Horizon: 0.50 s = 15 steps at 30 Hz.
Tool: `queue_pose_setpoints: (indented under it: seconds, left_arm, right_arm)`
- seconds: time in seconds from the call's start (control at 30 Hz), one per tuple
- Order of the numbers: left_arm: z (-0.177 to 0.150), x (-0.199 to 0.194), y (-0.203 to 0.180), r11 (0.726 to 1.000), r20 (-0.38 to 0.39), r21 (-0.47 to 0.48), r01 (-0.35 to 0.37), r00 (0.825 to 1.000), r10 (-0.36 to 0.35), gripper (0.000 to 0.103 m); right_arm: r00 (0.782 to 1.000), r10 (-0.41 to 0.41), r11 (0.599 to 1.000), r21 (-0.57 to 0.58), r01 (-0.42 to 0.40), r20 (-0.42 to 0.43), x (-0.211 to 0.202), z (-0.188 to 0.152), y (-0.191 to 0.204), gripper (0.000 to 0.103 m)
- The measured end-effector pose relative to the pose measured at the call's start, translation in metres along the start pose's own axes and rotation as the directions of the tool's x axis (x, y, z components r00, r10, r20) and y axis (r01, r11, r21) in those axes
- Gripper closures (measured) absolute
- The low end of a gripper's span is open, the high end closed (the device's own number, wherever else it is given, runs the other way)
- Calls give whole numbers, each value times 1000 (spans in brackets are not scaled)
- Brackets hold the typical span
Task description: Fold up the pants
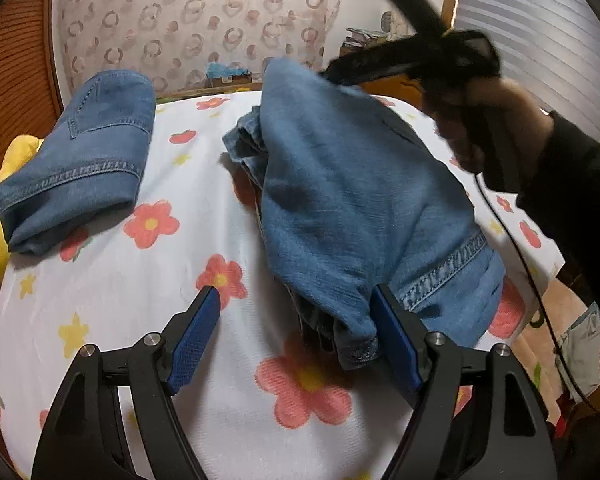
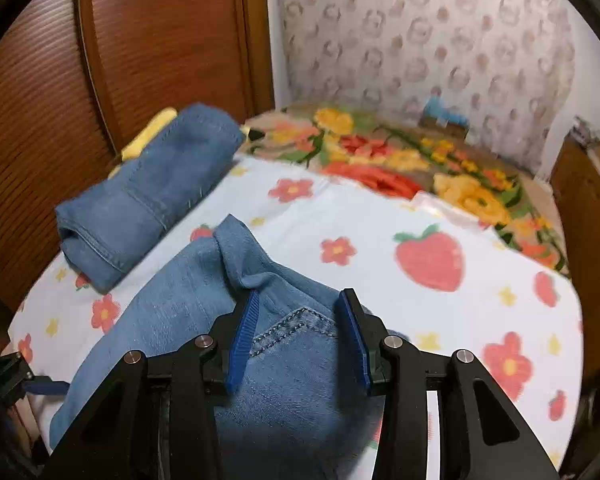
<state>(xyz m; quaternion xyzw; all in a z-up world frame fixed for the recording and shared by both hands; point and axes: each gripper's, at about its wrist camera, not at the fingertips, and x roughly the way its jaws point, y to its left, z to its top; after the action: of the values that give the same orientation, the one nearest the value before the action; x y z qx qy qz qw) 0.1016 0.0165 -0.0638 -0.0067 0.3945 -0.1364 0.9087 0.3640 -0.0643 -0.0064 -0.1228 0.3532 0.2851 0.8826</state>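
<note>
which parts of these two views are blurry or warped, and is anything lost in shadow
Left wrist view: the right gripper and the hand holding it are smeared by motion; the folded jeans stay sharp; fisheye bends the bed sheet edges. Right wrist view: the floral blanket and wallpaper are soft with blur, and the jeans being folded fall into dark shadow at the bottom.

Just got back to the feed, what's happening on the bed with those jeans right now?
A person is folding a pair of blue denim pants on the white flower-print sheet with two handheld grippers. The right gripper has a fold of the denim between its blue pads and is holding it raised. The left gripper is open beside the hem, touching nothing firmly. A second pair of blue jeans, already folded, lies to the left.
</note>
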Motion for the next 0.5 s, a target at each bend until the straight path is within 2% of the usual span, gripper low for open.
queue_pose_setpoints:
  seconds: [0.07, 0.2, 0.3, 0.37, 0.5]
  left_arm:
    - [1, -5, 0, 1000, 12, -2, 7, 1000, -7, 25]
    - [5, -16, 1, 1000, 51, -6, 19, 999, -19, 25]
    - [20, -26, 1, 1000, 97, -4, 28, 995, -28, 25]
    - [38, -29, 1, 999, 121, 2, 40, 992, -40, 25]
    - [78, -15, 3, 998, 129, 12, 57, 990, -58, 25]
  right_arm:
    - [1000, -23, 1000, -15, 22, -11, 8, 3, 3, 60]
    - [999, -13, 1000, 22, 12, 30, -9, 3, -5, 60]
    - [998, -10, 1000, 18, 9, 68, -38, -6, -8, 51]
    - [997, -7, 1000, 22, 5, 82, -56, -15, -14, 44]
    - [997, 19, 997, 71, -25, 76, -72, -35, -33, 42]
